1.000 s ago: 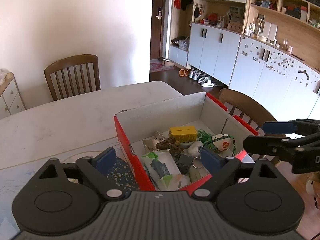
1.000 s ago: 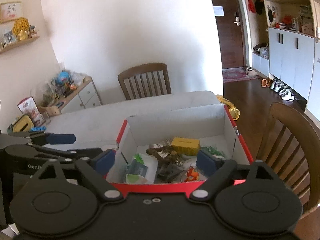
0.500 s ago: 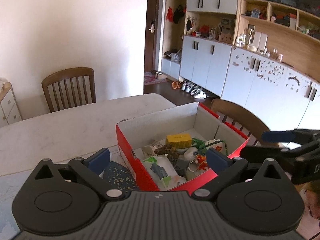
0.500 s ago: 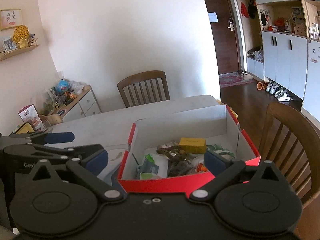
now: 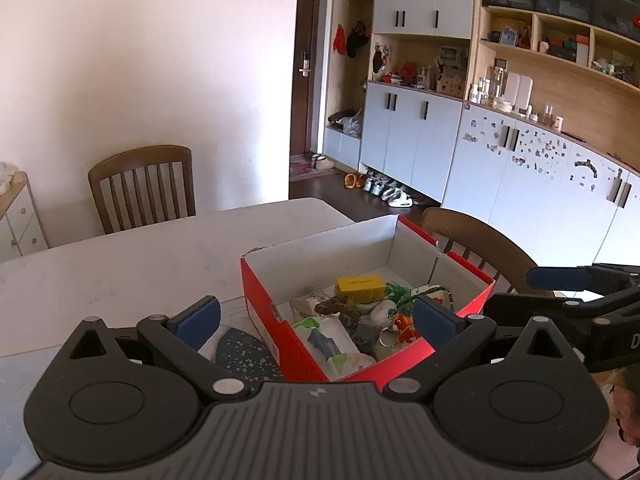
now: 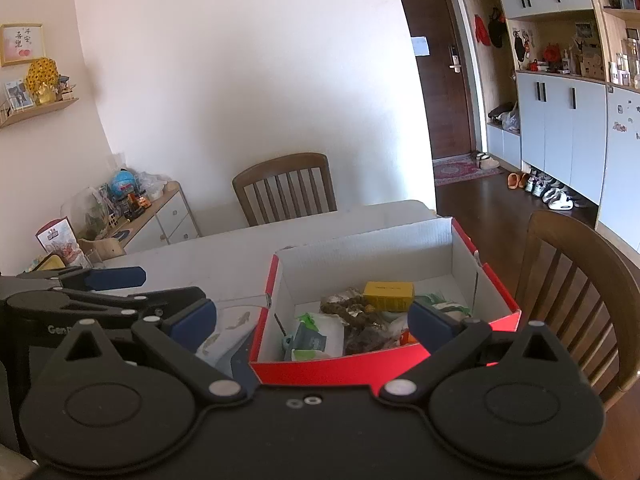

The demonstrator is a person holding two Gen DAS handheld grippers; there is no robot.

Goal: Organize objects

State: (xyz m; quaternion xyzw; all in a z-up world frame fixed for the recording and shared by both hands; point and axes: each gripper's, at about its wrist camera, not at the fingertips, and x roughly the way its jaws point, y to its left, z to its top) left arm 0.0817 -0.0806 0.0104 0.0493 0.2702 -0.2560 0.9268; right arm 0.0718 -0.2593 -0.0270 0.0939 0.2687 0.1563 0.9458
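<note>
Nearest the lens, the left claw (image 5: 316,316) is spread wide with nothing between its blue pads, held above the near left corner of the red box (image 5: 262,300). The right claw (image 6: 312,318) is likewise wide open and empty, poised over the box's near wall; its dark frame also shows at the right edge of the left wrist view.

Just left of the box, on the bench (image 5: 120,264), lies a dark blue speckled item (image 5: 244,354) (what it is cannot be told).

The box itself sits open near the right end of the pale bench, white inside. Its floor holds a jumble: a white packet with green print (image 6: 316,330) at the near left, a brown lumpy thing (image 6: 352,308) in the middle, a small orange toy on a key ring (image 5: 402,326) toward the near right, and a yellow box (image 6: 388,291) further back, resting among green-and-white bits.

Beyond the bench stands a wooden chair (image 5: 142,188) against the wall, and another chair (image 6: 576,292) is close to the box's right side. Farther off, white cabinets (image 5: 416,140) and shoes line the floor.
</note>
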